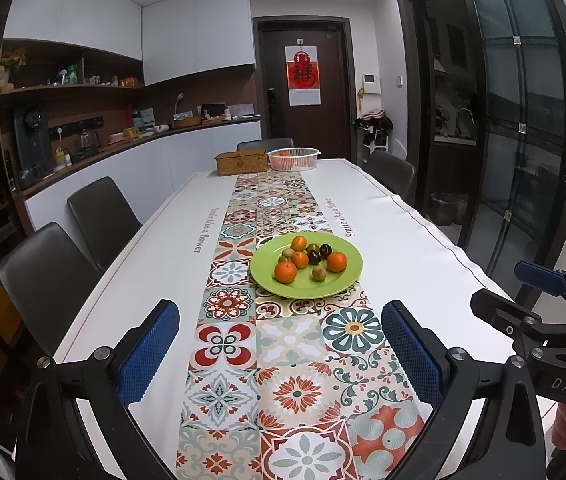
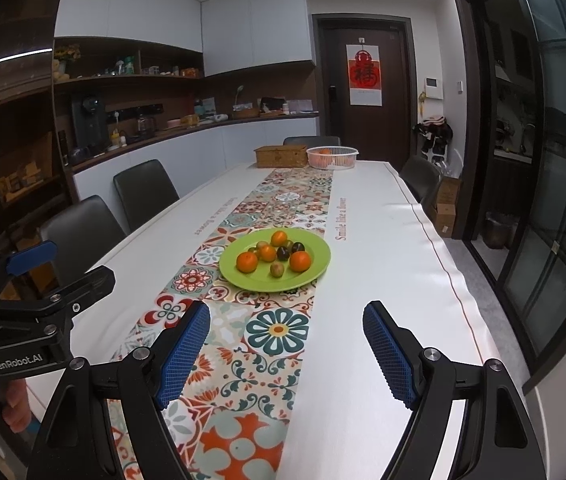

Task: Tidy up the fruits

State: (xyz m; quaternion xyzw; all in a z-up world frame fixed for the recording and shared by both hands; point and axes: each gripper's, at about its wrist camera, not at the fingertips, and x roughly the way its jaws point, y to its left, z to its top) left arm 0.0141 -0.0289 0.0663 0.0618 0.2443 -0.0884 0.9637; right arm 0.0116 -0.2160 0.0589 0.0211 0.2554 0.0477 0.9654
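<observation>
Green plate, mid-table: oranges, dark and greenish fruits, heaped. Left gripper and right gripper: near, wide open, empty. Stage indeterminate: sorted or awaiting sorting.

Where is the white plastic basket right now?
In both wrist views the white basket stands at the table's far end on the patterned runner, right of the woven box, well beyond the green plate.

White-clothed table, patterned runner (floral tiles), green plate, wicker box, white basket
</observation>
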